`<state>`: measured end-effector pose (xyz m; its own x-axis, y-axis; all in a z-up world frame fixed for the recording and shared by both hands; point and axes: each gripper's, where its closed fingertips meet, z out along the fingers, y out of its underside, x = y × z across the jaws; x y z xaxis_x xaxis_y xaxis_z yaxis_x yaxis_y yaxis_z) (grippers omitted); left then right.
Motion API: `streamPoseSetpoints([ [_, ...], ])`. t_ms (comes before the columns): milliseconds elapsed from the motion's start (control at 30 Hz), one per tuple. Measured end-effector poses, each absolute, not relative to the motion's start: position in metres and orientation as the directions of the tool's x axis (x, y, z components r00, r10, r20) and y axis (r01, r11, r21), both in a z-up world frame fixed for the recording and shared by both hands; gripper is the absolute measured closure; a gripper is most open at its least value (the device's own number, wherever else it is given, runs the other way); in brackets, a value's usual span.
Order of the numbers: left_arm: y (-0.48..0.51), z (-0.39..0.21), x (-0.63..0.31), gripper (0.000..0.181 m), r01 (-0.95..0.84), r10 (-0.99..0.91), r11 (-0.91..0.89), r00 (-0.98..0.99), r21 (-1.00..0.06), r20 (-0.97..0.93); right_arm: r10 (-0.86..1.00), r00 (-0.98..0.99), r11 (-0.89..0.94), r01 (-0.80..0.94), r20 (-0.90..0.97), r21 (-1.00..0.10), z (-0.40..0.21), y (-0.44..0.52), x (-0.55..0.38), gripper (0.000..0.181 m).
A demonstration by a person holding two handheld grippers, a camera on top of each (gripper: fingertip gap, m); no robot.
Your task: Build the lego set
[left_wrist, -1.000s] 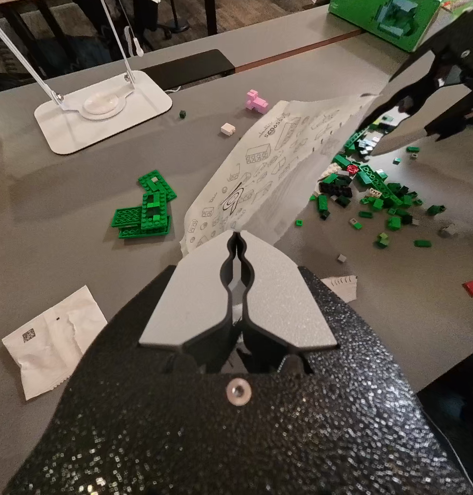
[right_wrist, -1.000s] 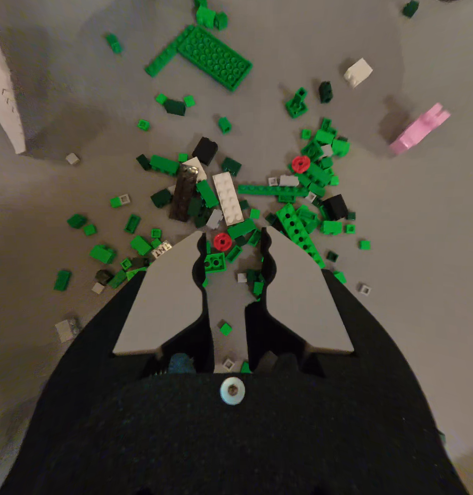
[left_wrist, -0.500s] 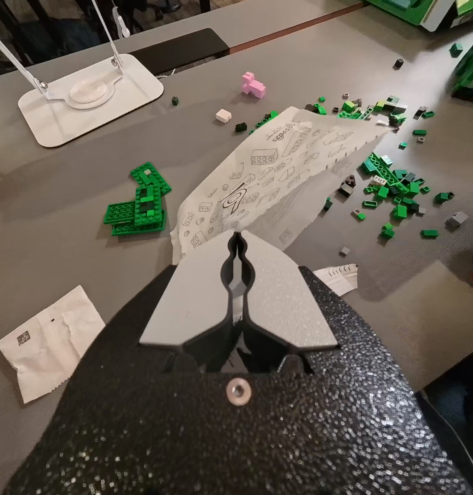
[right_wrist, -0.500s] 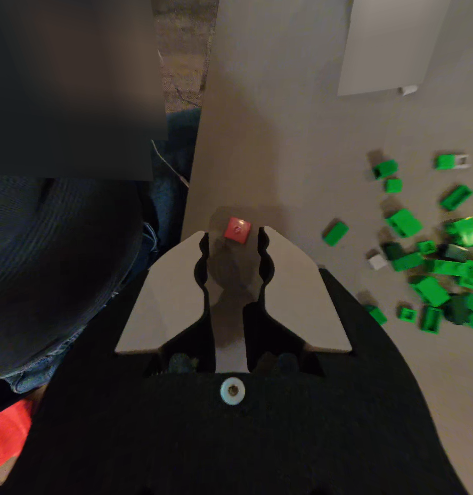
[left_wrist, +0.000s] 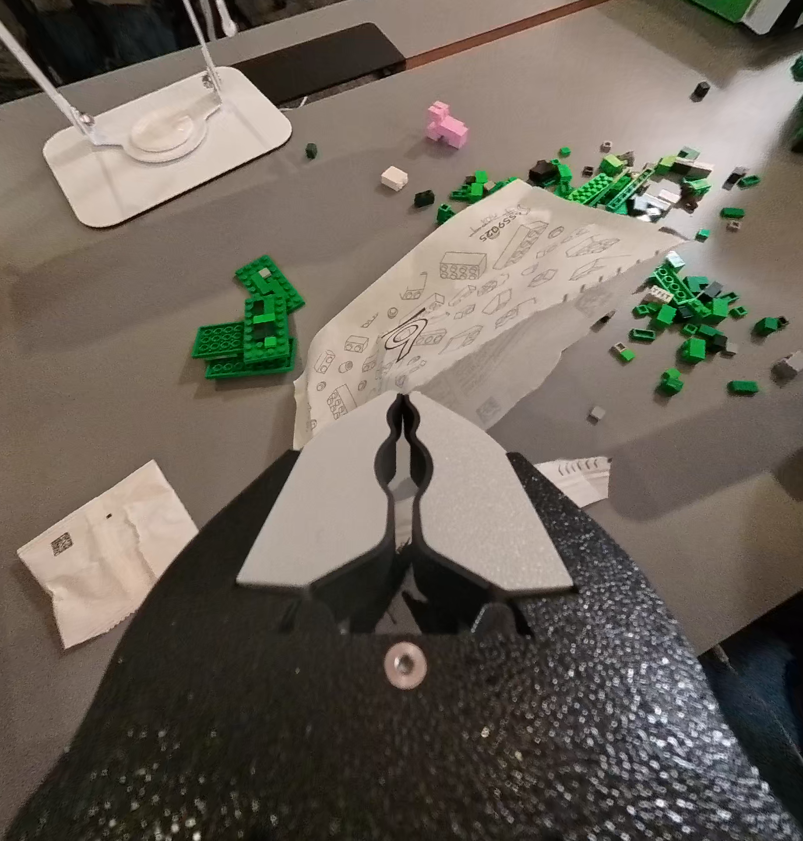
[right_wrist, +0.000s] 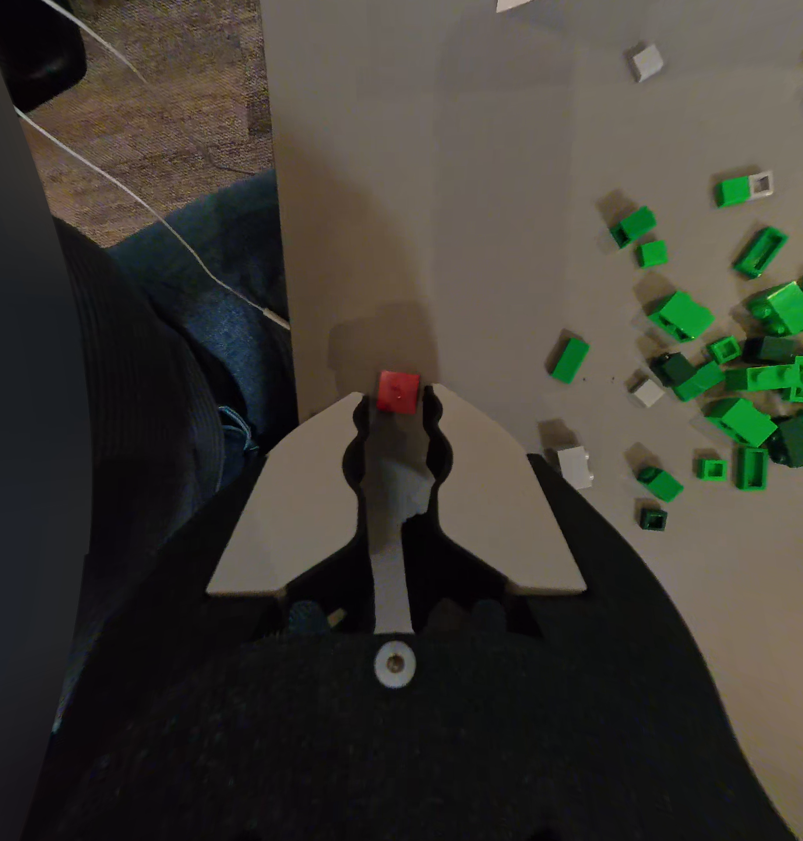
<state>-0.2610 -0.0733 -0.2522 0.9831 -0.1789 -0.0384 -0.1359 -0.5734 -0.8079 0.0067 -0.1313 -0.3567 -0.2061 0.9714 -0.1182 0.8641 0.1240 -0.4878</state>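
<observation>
My left gripper [left_wrist: 404, 396] is shut on the near corner of a white printed paper bag [left_wrist: 481, 296] and holds it lifted over the grey table. A partly built green plate assembly [left_wrist: 254, 327] lies to its left. Loose green, grey and black bricks [left_wrist: 691, 314] are scattered to the right, and behind the bag. A pink brick animal [left_wrist: 445, 127] stands farther back. My right gripper [right_wrist: 396, 396] is open, low over the table. Its tips stand on either side of a small red tile [right_wrist: 397, 393], with narrow gaps showing. More green bricks [right_wrist: 686, 318] lie to the tile's right.
A white lamp base [left_wrist: 163, 141] and a black pad [left_wrist: 322, 59] sit at the back left. A torn white bag [left_wrist: 104, 550] lies near left. The table edge [right_wrist: 286, 273] runs just left of the red tile; a person's leg [right_wrist: 217, 296] and a white cable are beyond it. Spacing between my two grippers at the tips: around 30 centimetres. The partly built green plate assembly [left_wrist: 254, 327] sits 15 centimetres or so from the ends of my left fingers. My left gripper is the nearer one to the pink brick animal [left_wrist: 445, 127]: about 35 centimetres, against 40 centimetres.
My right gripper left the brick pile, swung to the table's near edge and narrowed around the red tile. My left gripper kept hold of the paper bag, which has shifted a little.
</observation>
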Motion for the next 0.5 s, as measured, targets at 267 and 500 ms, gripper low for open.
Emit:
streamPoseSetpoints([
  [267,-0.082,-0.244,-0.282,0.181,-0.09,-0.094,-0.564,0.995,-0.821,-0.044,0.978,-0.208,0.174,0.845,-0.01,-0.506,-0.354,-0.118,-0.008,0.165],
  [500,-0.075,-0.249,-0.261,0.181,-0.11,-0.153,-0.579,0.988,-0.808,-0.025,0.973,-0.098,0.229,0.556,0.21,-0.799,-0.268,-0.092,-0.105,0.165],
])
